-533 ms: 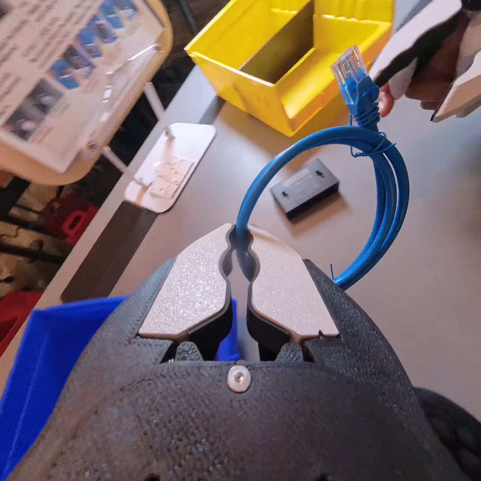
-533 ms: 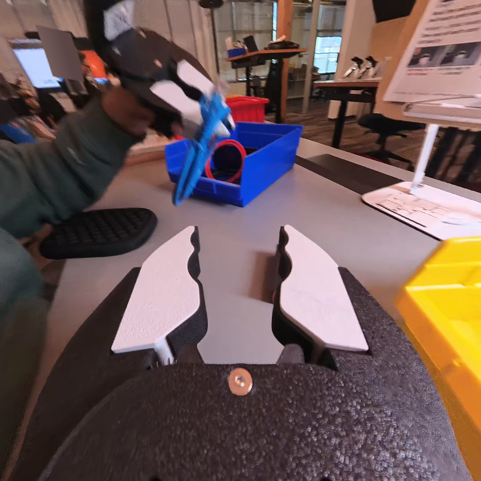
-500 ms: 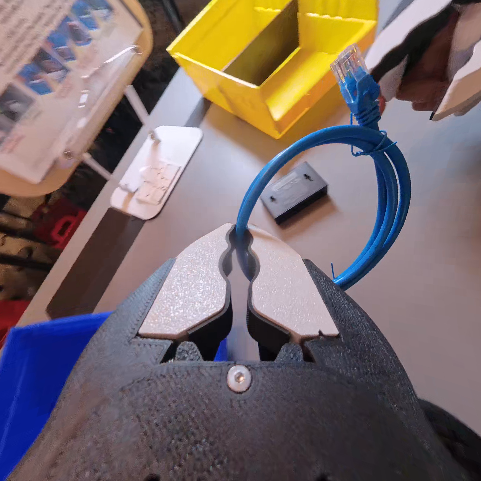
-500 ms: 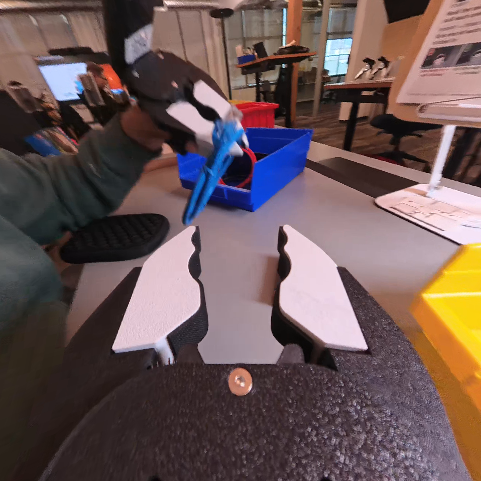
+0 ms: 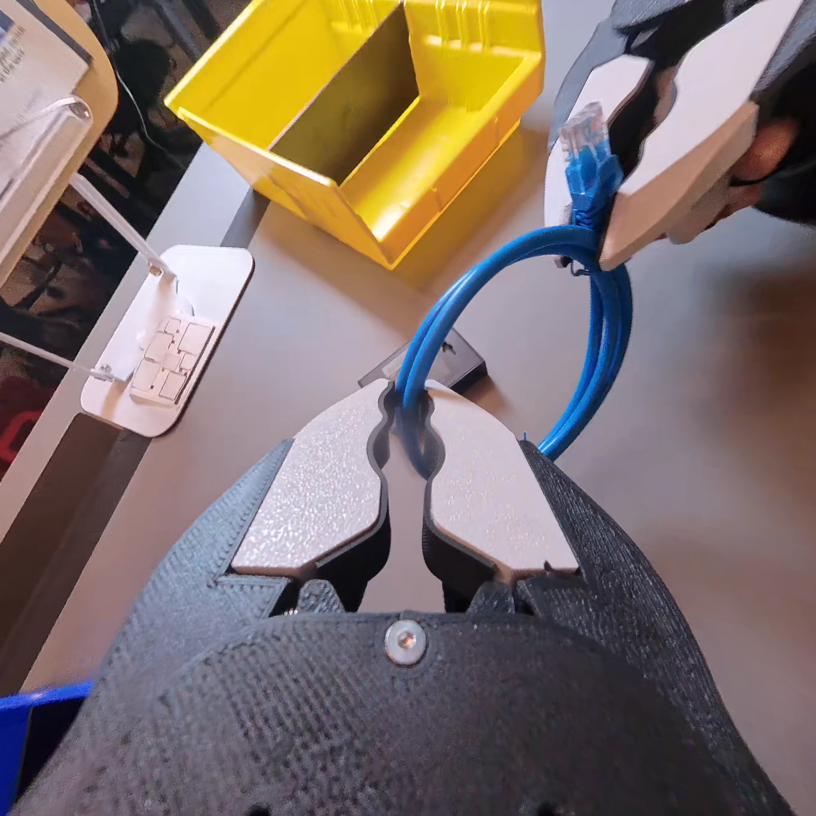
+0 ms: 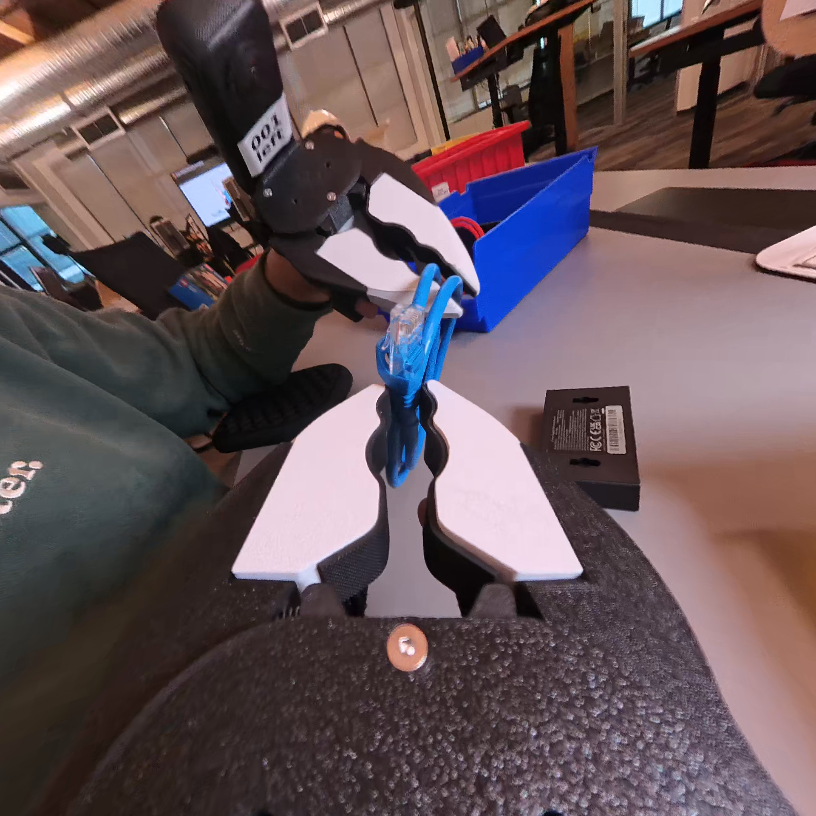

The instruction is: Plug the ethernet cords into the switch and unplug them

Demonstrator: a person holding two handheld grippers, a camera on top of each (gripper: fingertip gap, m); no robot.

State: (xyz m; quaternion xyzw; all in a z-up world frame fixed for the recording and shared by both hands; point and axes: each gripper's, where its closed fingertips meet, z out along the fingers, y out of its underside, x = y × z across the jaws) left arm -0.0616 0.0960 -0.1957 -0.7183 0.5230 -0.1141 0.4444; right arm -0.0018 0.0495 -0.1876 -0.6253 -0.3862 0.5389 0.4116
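A coiled blue ethernet cord (image 5: 613, 335) is held in the air between both grippers. My left gripper (image 5: 408, 397) is shut on one side of the coil. My right gripper (image 6: 404, 391) is shut on the cord just behind its clear plug (image 6: 404, 329). The plug (image 5: 585, 128) also shows in the left wrist view, with the right gripper (image 5: 587, 238) clamped around the cord at the upper right. The left gripper (image 6: 459, 296) shows beyond the plug in the right wrist view. The black switch (image 6: 591, 446) lies upside down on the grey table (image 6: 662, 318), partly hidden behind the coil in the left wrist view (image 5: 459, 366).
A yellow divided bin (image 5: 366, 110) stands at the table's far side. A blue bin (image 6: 530, 229) holds red cords (image 6: 470, 229). A white sign-stand base (image 5: 168, 340) sits near the table edge. A black wrist pad (image 6: 282, 406) lies near a person's green sleeve (image 6: 176, 344). The gap from one gripper's tips to the other's is roughly 8 cm. The black switch (image 6: 591, 446) is about 11 cm from my left fingertips.
My right gripper has moved in and shut on the cord behind the plug; before it was open and apart. The left gripper still holds the coil.
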